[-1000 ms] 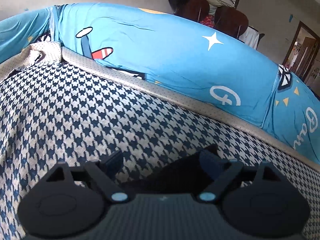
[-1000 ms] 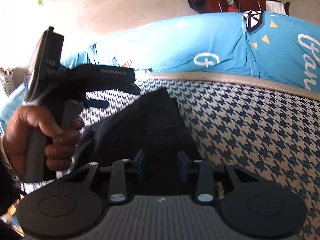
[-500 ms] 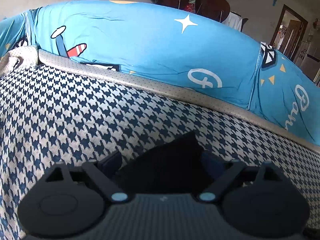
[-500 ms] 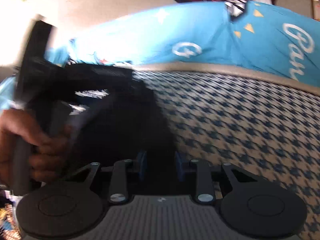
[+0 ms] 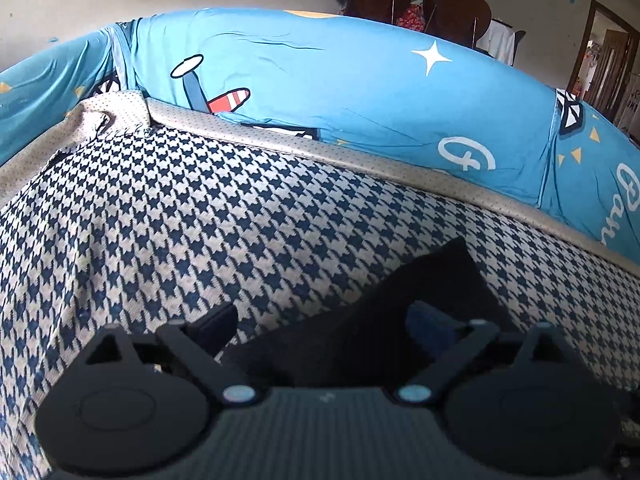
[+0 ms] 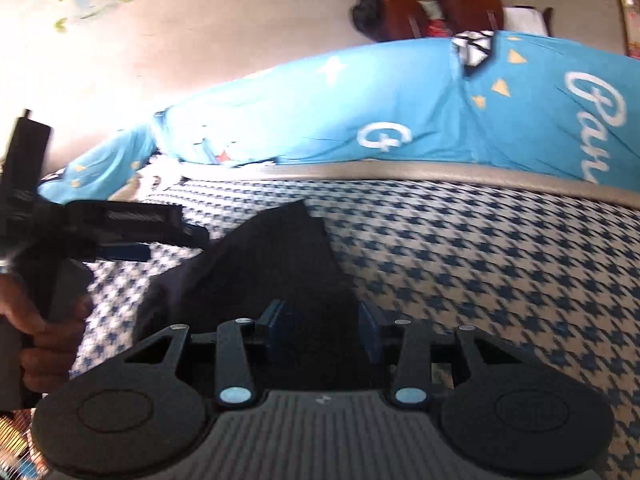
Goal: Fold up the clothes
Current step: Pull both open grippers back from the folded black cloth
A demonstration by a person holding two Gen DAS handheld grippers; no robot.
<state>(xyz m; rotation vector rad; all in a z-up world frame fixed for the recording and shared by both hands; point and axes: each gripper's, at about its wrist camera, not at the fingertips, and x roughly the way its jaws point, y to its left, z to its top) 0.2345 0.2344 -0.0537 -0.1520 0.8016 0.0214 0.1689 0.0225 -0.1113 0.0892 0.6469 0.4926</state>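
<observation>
A black garment [image 6: 280,264] lies bunched on the houndstooth sofa seat [image 6: 460,248]. My right gripper [image 6: 323,332] is shut on its near edge, with dark cloth filling the space between the blue pads [image 6: 276,330]. In the left wrist view, a corner of the black garment [image 5: 424,280] rises between the spread fingers of my left gripper [image 5: 322,322], closer to the right finger. That gripper is open and holds nothing. From the right wrist view, the left gripper [image 6: 176,236] is at the left, held by a hand [image 6: 40,332], beside the garment's left edge.
A blue cartoon-print cover [image 5: 360,92] drapes over the sofa back behind a grey piped edge [image 5: 360,164]. Brown chairs [image 5: 420,4] piled with clothes stand beyond it. A doorway [image 5: 600,64] is at the far right. Houndstooth seat [image 5: 180,216] stretches bare to the left.
The left gripper's view swung right, then back left, and more of the garment's corner now shows between its open fingers. The right gripper kept its hold on the black cloth.
</observation>
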